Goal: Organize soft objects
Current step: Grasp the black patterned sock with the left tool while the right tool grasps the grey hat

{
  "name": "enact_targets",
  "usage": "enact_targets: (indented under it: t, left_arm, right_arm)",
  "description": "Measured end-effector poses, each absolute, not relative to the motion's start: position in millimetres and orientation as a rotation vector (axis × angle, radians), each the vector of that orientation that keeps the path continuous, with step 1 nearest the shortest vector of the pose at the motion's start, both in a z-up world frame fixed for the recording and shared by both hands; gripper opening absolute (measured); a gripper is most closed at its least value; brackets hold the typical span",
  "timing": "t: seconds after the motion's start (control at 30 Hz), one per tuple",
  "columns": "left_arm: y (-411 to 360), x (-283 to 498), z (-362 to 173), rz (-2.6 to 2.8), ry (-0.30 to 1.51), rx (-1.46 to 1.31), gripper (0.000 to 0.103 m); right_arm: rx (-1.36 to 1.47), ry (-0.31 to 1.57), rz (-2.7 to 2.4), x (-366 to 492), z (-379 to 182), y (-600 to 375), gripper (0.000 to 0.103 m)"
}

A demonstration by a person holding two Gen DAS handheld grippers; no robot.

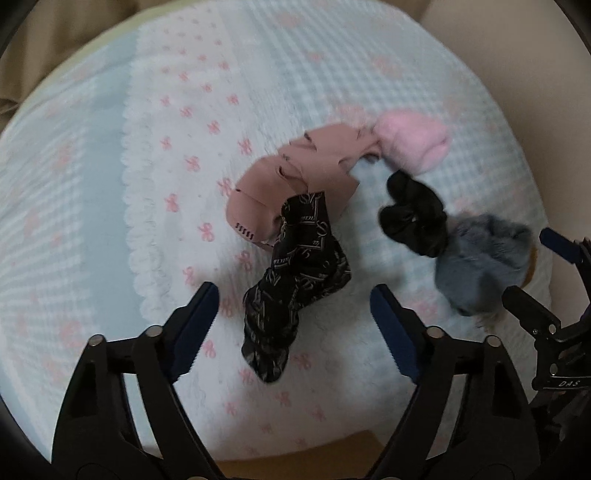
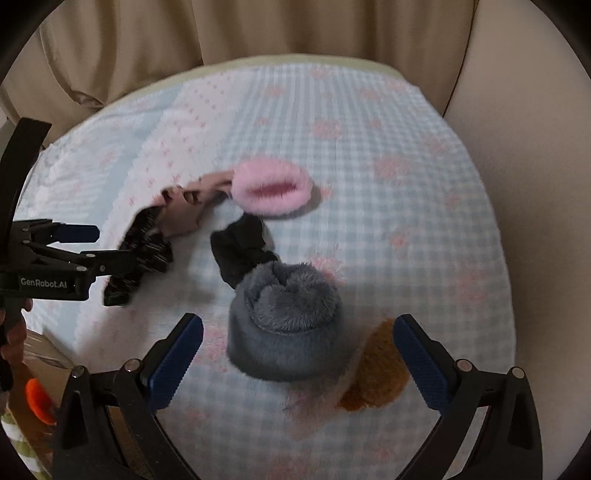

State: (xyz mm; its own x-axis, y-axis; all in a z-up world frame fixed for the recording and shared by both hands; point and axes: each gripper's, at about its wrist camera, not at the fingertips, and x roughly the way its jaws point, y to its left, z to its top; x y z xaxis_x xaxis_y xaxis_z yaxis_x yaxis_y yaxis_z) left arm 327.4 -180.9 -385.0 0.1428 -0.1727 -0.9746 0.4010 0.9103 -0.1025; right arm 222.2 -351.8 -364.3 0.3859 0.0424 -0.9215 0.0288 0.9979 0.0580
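Soft items lie on a bed with a blue-checked cover [image 1: 258, 74]. A black patterned scarf [image 1: 291, 291] lies between the fingers of my open left gripper [image 1: 295, 328], just ahead of them. A dusty-pink cloth [image 1: 295, 177], a fluffy pink item [image 1: 413, 144], a black scrunchie [image 1: 413, 218] and a grey fuzzy hat [image 1: 480, 258] lie beyond. My open right gripper [image 2: 299, 362] hovers over the grey hat [image 2: 288, 325]. A brown fuzzy item [image 2: 376, 373] lies beside the hat. The pink item [image 2: 271, 190], scrunchie [image 2: 240, 251] and scarf [image 2: 144, 254] also show there.
Beige curtains [image 2: 258, 29] hang behind the bed. A cardboard box [image 2: 40, 365] with an orange object [image 2: 37, 402] sits off the bed's left edge. The left gripper's body [image 2: 55, 266] reaches in from the left of the right wrist view.
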Motion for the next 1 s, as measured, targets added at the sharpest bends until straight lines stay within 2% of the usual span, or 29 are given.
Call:
enact_targets:
  t: [0.23,0.3,0.37,0.47,0.67,1.0]
  left_arm:
    - [-187,336,-425,-0.466,1.437,0.229,0.057]
    - [-187,338,-431,-0.468,1.440,0.237,0.050]
    - [-187,338,-434,-0.466,1.440,0.250,0.042]
    - [-183,340,-436,-0.473,1.446,0.231,0.036]
    - [-176,337,-434,-0.478,1.446,0.233,0.032]
    - [-170,328,-394,-0.469,1.400,0.195,0.031]
  right_arm:
    - [0.054,1.215,0.019,237,-397,-349,0.101]
    - [0.050,1.228,0.031,239,-403,-347,0.093]
    - [0.062,1.256,0.054,243,-410,-344,0.074]
    - [0.055,1.257,0.047,242,-411,-342,0.068]
    - [0.072,1.253,0.030,241,-407,-344,0.055]
    - [0.078,1.196,0.015,235,-374,-343,0.053]
